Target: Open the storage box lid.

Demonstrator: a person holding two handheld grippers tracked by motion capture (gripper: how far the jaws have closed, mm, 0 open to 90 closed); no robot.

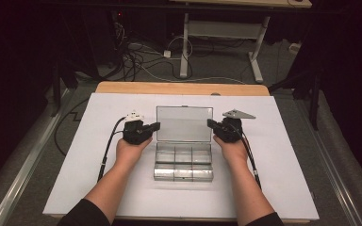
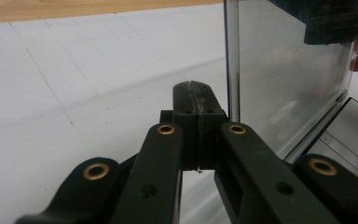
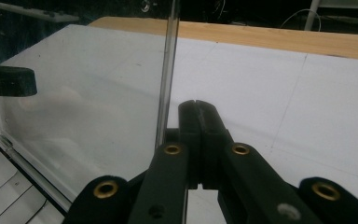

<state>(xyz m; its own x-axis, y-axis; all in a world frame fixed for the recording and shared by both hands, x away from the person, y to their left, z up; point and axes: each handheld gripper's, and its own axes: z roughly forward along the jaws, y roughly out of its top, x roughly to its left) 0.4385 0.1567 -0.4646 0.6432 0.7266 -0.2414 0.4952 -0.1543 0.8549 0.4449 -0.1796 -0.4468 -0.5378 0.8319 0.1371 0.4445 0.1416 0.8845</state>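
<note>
- Two grippers, ours: left gripper and right gripper, jaws pressed together, holding nothing.
- Clear box centre on white mat; upright lid btwn grippers, just beside both.

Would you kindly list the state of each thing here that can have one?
Clear compartment box: open, its compartments look empty.
Lid: raised, standing about upright.
Left claw: shut, beside the lid's left edge, gripping nothing.
Right claw: shut, beside the lid's right edge, gripping nothing.
</note>
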